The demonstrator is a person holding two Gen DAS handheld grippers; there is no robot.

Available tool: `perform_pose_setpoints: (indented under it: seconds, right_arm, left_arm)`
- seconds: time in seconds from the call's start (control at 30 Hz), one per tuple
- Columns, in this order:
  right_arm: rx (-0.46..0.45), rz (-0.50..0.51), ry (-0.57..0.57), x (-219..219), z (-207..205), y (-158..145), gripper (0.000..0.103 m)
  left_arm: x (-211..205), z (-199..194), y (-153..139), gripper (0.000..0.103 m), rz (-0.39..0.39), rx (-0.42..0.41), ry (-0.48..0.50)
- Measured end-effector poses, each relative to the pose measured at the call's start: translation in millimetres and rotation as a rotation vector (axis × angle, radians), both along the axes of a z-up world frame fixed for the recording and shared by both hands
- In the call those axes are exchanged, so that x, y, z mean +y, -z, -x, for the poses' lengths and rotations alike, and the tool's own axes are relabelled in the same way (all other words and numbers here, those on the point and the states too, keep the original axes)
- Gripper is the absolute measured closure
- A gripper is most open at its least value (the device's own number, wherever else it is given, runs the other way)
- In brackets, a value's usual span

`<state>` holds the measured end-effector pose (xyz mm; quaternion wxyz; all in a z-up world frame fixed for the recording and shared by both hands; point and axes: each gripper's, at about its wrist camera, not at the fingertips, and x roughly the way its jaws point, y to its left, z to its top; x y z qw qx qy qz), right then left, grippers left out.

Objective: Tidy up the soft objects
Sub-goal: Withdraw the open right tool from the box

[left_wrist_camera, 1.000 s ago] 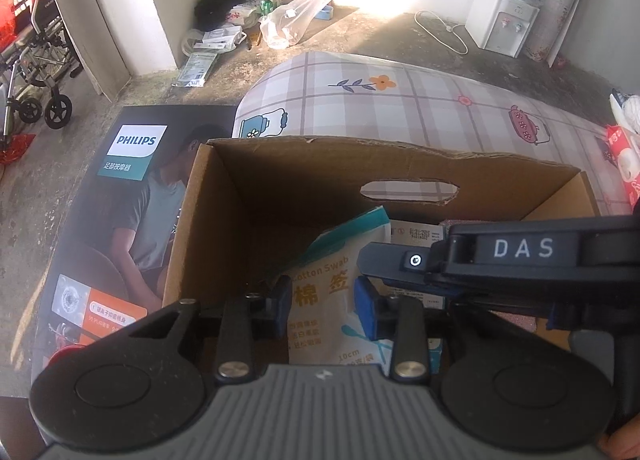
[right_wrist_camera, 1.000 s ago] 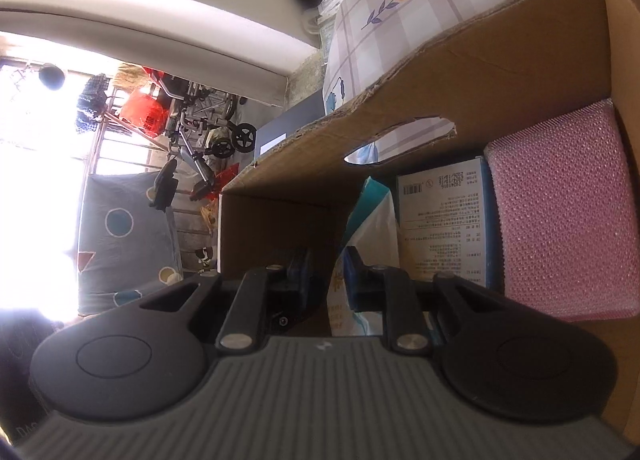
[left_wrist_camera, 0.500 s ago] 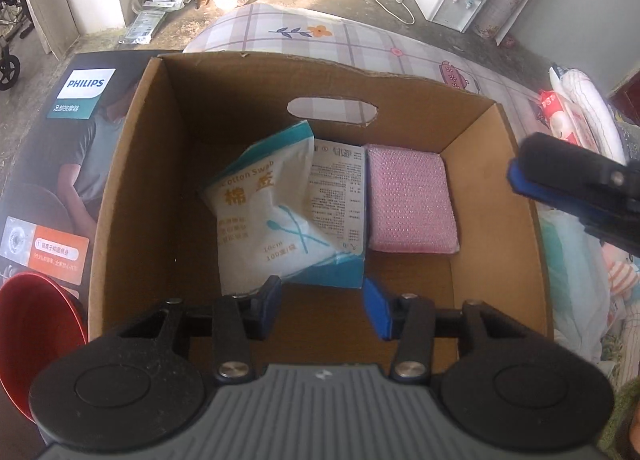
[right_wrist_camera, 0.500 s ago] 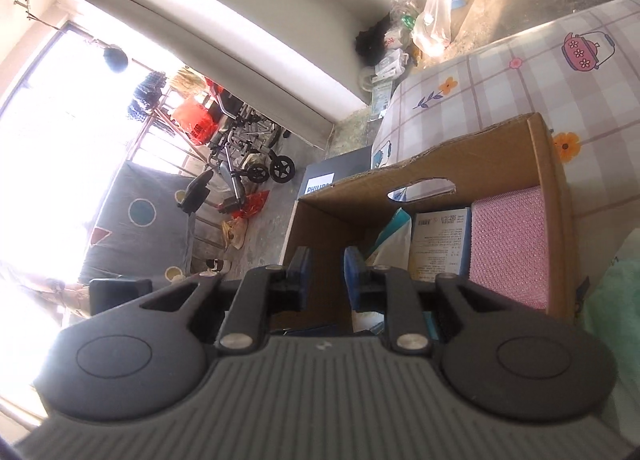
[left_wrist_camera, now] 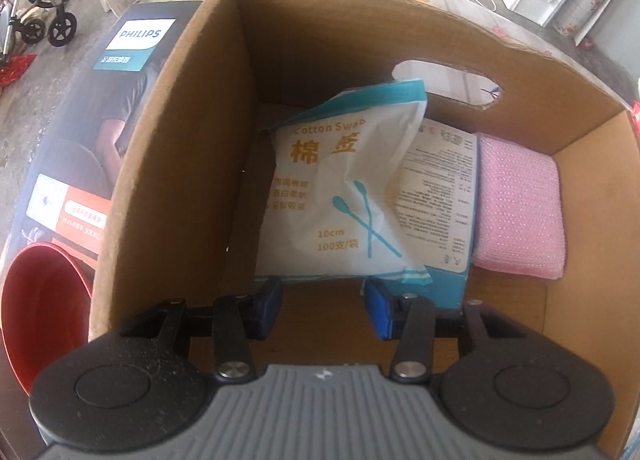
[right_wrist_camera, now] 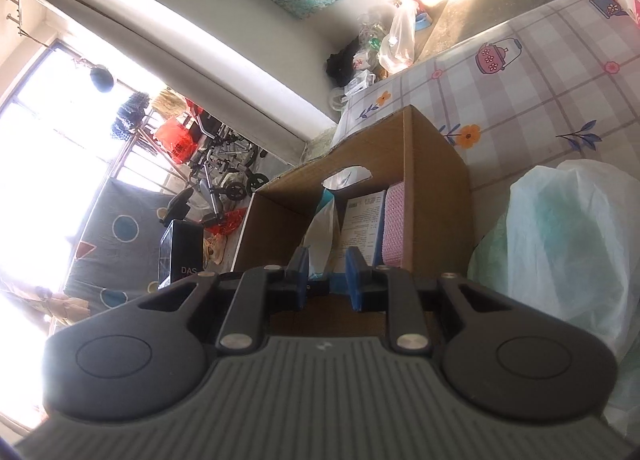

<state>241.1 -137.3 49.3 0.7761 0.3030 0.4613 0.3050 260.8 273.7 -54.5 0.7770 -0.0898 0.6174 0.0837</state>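
Note:
An open cardboard box (left_wrist_camera: 176, 163) holds a white and teal cotton swab bag (left_wrist_camera: 340, 195), a blue and white carton (left_wrist_camera: 440, 199) under it, and a pink sponge (left_wrist_camera: 520, 215) on the right. My left gripper (left_wrist_camera: 322, 310) is open and empty, just inside the box near the bag's lower edge. My right gripper (right_wrist_camera: 327, 278) is open and empty, held back outside the box (right_wrist_camera: 436, 187), where the bag (right_wrist_camera: 320, 227), carton (right_wrist_camera: 364, 219) and sponge (right_wrist_camera: 394, 223) show edge-on.
A dark Philips box (left_wrist_camera: 100, 119) lies left of the cardboard box, a red bowl (left_wrist_camera: 40, 312) at its near corner. A pale plastic bag (right_wrist_camera: 568, 244) lies right of the box on a plaid floral cloth (right_wrist_camera: 540, 71). A wheelchair (right_wrist_camera: 224, 163) stands beyond.
My left gripper has let go of the cotton swab bag, which now lies in the box, and drawn back a little. My right gripper has pulled out of the box and away.

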Motion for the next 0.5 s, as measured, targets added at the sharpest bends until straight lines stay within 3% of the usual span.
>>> perform_pose_setpoints:
  seconds: [0.2, 0.33, 0.43, 0.5]
  right_arm:
    - [0.006, -0.001, 0.005, -11, 9, 8, 0.081]
    - [0.004, -0.006, 0.005, -18, 15, 8, 0.079]
    - [0.004, -0.009, 0.006, -25, 20, 10, 0.078]
    - [0.012, -0.010, 0.009, -29, 21, 15, 0.076]
  left_arm:
    - [-5, 6, -7, 0.051, 0.008, -0.003, 0.005]
    - [-13, 12, -37, 0.051, 0.082, -0.105, 0.019]
    - [-20, 8, -53, 0.044, 0.144, -0.190, 0.030]
    - [-25, 0, -53, 0.043, 0.175, -0.202, 0.020]
